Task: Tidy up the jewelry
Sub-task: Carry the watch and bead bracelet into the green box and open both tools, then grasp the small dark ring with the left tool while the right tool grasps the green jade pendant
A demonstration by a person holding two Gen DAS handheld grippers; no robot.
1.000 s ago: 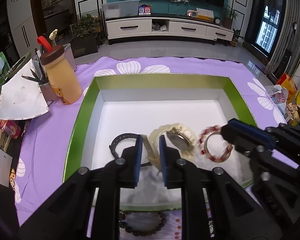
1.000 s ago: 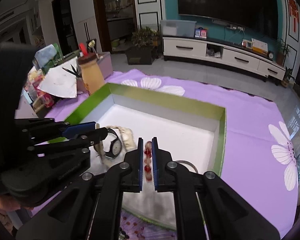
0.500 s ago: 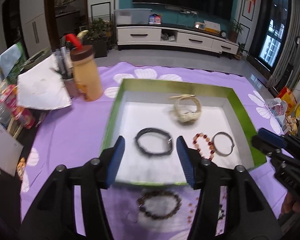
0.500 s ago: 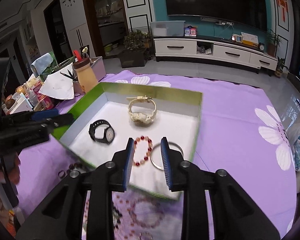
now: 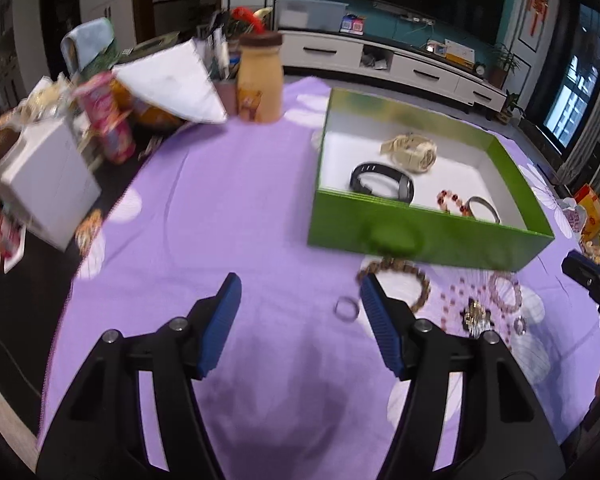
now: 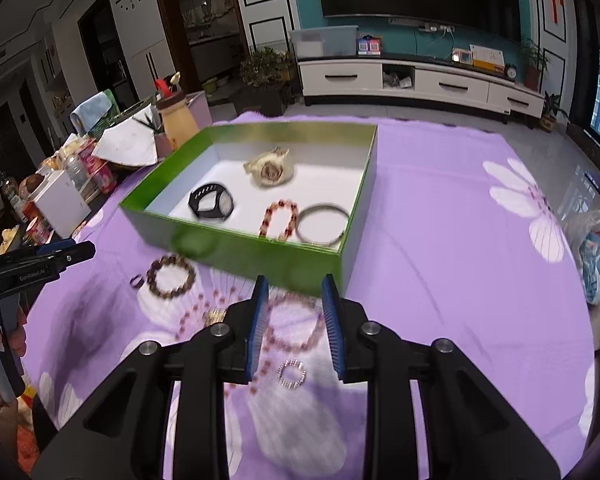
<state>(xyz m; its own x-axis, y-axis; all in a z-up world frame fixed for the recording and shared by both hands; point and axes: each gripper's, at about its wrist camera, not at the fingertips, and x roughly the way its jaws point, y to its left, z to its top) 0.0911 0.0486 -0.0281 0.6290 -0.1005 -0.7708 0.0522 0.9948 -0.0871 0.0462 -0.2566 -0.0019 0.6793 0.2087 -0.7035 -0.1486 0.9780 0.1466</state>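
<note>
Both grippers, left gripper (image 5: pixel 300 312) and right gripper (image 6: pixel 294 312), hang released above the purple cloth (image 6: pixel 440 240). Green box (image 6: pixel 240 248) holds two watches, red beads, bangle; brown bead bracelet (image 6: pixel 171 275) lies outside with small ring (image 5: pixel 346 309).

The cloth (image 6: pixel 440 208) is lying soft and matt, with faint creases, a printed purple fabric. The box (image 6: pixel 236 246) is showing glossy green card outside, mirroring the beads near it, and matt white inside. The bangle (image 6: pixel 323 224) is gleaming like polished metal. The black watch (image 6: pixel 211 202) is looking like dull rubber or plastic; the cream watch (image 6: pixel 269 167) is looking like pale plastic. The brown beads (image 6: pixel 171 274) are shining smooth, perhaps wood. The gripper fingers (image 6: pixel 256 324) are wearing ribbed blue pads on matt black plastic. The bottle (image 5: pixel 259 78) is looking like smooth plastic.
</note>
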